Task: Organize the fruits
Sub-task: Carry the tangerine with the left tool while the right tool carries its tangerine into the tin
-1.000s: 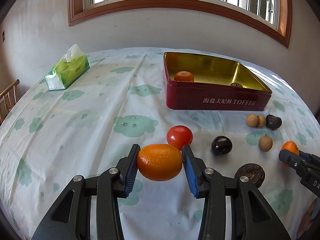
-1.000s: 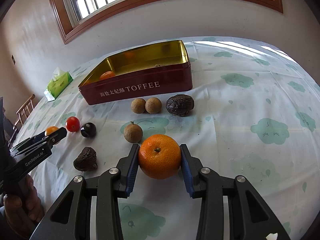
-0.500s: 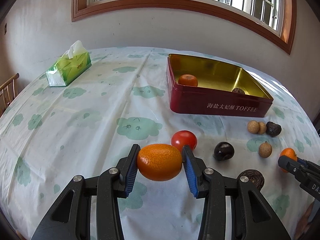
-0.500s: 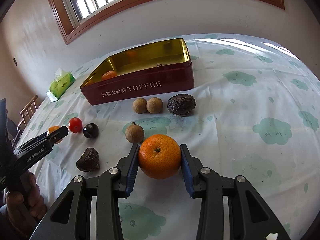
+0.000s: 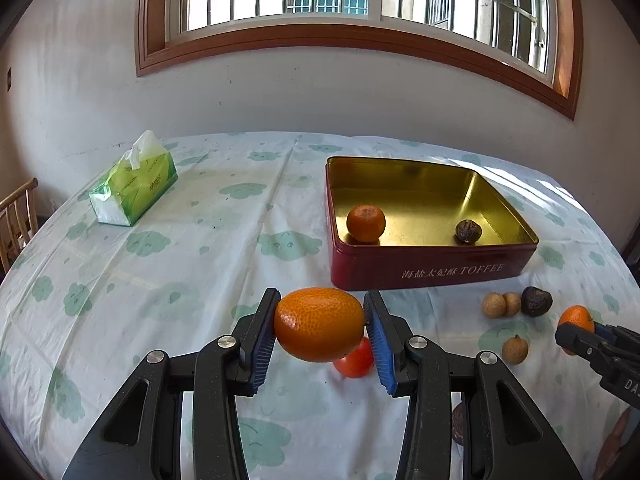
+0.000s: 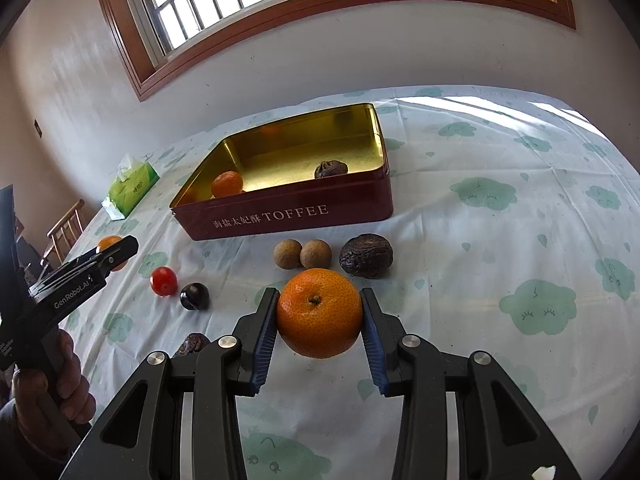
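My left gripper [image 5: 320, 330] is shut on an orange [image 5: 319, 324] and holds it above the table, in front of the red toffee tin [image 5: 432, 270]. My right gripper [image 6: 319, 316] is shut on a second orange [image 6: 319, 312], also lifted, short of the tin [image 6: 288, 216]. Inside the tin lie an orange [image 5: 365, 223] and a dark wrinkled fruit [image 5: 468, 232]. On the cloth lie a tomato [image 6: 164, 281], a dark round fruit [image 6: 194, 296], two longans [image 6: 302, 254], a wrinkled passion fruit [image 6: 366, 255] and a third longan [image 5: 515, 351].
A green tissue pack [image 5: 134, 186] lies at the far left of the table. A wooden chair [image 5: 16, 216] stands past the left edge. Another dark wrinkled fruit [image 6: 192, 345] lies near my right gripper's left finger. A wall with a window is behind the table.
Both grippers have risen with their oranges and moved toward the tin. The tin's inside now shows more fully in both views.
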Demonstrator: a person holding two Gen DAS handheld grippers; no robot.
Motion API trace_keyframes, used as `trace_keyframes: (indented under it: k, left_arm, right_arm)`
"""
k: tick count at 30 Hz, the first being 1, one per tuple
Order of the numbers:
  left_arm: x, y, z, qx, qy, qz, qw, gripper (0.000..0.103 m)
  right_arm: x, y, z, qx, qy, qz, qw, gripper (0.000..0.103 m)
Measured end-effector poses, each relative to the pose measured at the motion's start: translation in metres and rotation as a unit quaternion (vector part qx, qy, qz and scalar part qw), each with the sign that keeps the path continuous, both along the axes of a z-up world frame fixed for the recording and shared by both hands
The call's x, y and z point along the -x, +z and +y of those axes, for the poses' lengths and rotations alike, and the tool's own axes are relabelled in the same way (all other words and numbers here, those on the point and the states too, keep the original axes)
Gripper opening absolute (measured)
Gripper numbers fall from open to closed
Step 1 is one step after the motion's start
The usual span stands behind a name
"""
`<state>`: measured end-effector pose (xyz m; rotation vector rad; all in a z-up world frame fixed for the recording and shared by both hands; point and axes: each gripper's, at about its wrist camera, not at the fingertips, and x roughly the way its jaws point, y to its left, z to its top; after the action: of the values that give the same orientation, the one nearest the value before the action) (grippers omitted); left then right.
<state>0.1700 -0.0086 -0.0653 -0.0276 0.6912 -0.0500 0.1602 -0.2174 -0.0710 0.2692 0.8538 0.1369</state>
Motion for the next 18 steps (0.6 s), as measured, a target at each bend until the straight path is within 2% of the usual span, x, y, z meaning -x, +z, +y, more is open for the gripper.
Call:
trace_keyframes:
  k: [18]
  left_arm:
    - [-0.058,0.023,-0.020,-0.014,-0.014,-0.023,0.9995,0.044]
  right_arm:
    - [-0.062,0.036,0.008,0.015,0.026,-0.042,0.999,0.037]
